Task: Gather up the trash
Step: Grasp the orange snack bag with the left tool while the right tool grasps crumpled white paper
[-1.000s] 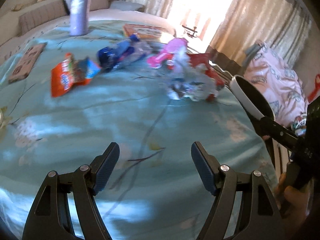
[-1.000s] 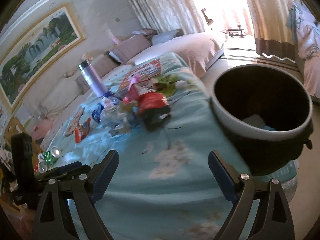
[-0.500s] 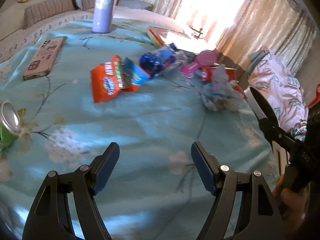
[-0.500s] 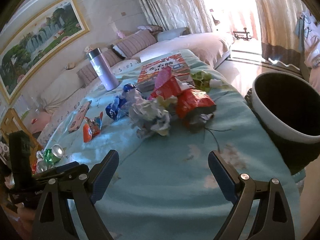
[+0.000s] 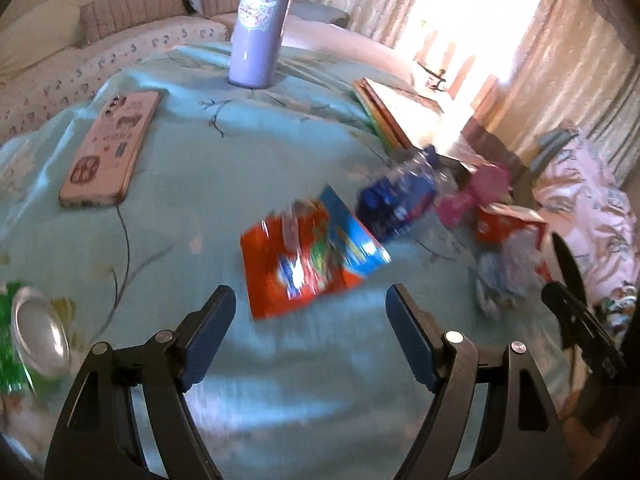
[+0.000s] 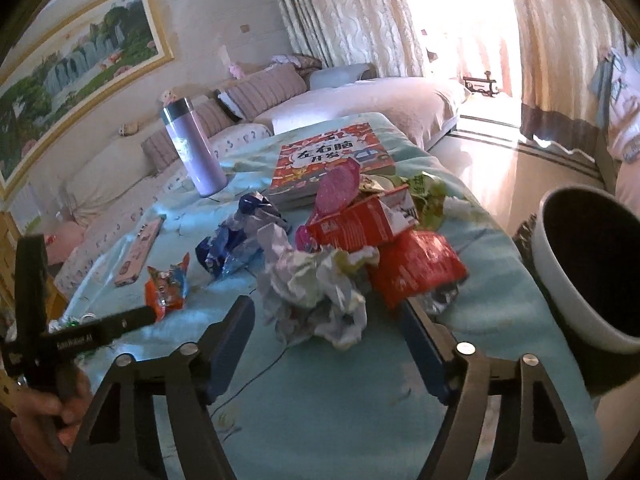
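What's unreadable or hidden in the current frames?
- Snack packet, left wrist view: motion blur smears the print; brand unreadable.
- Green can, left wrist view: cut by the left edge, label unseen.
- Trash bin, right wrist view: cut by the right edge, interior too dark to see contents.
- Green wrapper, right wrist view: mostly hidden behind the red carton.

An orange-and-blue snack wrapper [image 5: 312,256] lies flat at the left wrist frame's centre, a crushed blue bottle [image 5: 400,196] just upper right of it. In the right wrist view, crumpled white paper [image 6: 316,288] sits centre, touching a red packet [image 6: 416,268] and a tilted red carton [image 6: 360,220]. A white-rimmed dark bin [image 6: 592,272] fills the right edge.
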Tool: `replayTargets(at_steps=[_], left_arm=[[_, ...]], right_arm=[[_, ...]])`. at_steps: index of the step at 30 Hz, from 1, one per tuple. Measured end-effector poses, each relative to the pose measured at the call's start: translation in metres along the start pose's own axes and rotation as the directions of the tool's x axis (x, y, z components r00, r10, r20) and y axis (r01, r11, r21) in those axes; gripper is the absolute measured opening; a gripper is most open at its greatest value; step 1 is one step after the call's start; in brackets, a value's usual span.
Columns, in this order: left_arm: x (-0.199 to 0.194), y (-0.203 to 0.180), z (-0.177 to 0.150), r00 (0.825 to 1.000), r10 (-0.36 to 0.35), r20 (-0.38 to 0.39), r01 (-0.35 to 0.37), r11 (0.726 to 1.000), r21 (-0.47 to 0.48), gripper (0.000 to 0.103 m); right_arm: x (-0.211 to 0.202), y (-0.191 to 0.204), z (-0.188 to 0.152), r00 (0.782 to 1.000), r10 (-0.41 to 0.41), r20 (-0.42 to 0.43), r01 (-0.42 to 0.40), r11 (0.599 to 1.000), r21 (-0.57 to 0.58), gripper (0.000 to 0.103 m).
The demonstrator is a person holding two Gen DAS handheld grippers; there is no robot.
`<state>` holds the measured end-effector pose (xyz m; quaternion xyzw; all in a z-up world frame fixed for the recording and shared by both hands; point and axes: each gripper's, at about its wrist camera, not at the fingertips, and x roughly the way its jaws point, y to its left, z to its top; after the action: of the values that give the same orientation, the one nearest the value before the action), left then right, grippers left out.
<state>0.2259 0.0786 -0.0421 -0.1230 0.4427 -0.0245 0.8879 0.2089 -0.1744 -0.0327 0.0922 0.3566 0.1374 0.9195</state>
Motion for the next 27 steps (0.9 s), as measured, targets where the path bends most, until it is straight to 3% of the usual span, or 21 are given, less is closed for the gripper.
replayTargets(at_steps=[2,3,4,5,6,8,11,19,27], left_arm=[[0.009,-0.003,0.004,1.000,0.021,0.011,-0.021,1.000,0.010,0.079],[0.012,-0.004,0.004,0.999,0.032,0.013,-0.032,0.999,0.019,0.075],[0.016,-0.006,0.003,0.999,0.044,0.011,-0.044,0.998,0.033,0.067],[0.019,-0.007,0.003,0.999,0.045,0.003,-0.045,0.998,0.041,0.043],[0.020,-0.008,0.001,0.999,0.042,-0.005,-0.041,0.998,0.046,0.039],[0.013,-0.011,-0.004,0.999,0.028,0.019,-0.029,0.998,0.051,0.030],[0.002,-0.019,-0.015,1.000,-0.005,0.017,0.004,0.998,0.058,0.001],[-0.036,-0.057,-0.060,0.996,-0.076,0.037,0.073,0.994,0.081,0.001],[-0.058,-0.118,-0.086,0.985,-0.168,0.037,0.158,0.971,0.181,0.001]], right_arm=[[0.010,0.000,0.002,1.000,-0.001,-0.021,0.001,1.000,-0.017,0.067],[0.015,-0.002,0.002,0.999,0.002,-0.036,-0.003,1.000,-0.019,0.056],[0.018,-0.003,0.001,0.999,0.006,-0.045,-0.007,1.000,-0.019,0.048],[0.021,-0.004,0.000,0.998,0.008,-0.058,-0.009,1.000,-0.022,0.032],[0.023,-0.005,-0.001,0.998,0.007,-0.065,-0.009,1.000,-0.024,0.017],[0.017,-0.007,-0.004,0.998,0.030,-0.060,-0.032,0.999,-0.033,0.014],[0.002,-0.011,-0.009,0.997,0.060,-0.054,-0.063,0.997,-0.043,0.009],[-0.054,-0.034,-0.028,0.988,0.155,-0.011,-0.156,0.988,-0.012,0.008],[-0.092,-0.064,-0.039,0.990,0.140,0.034,-0.141,0.990,0.019,0.008]])
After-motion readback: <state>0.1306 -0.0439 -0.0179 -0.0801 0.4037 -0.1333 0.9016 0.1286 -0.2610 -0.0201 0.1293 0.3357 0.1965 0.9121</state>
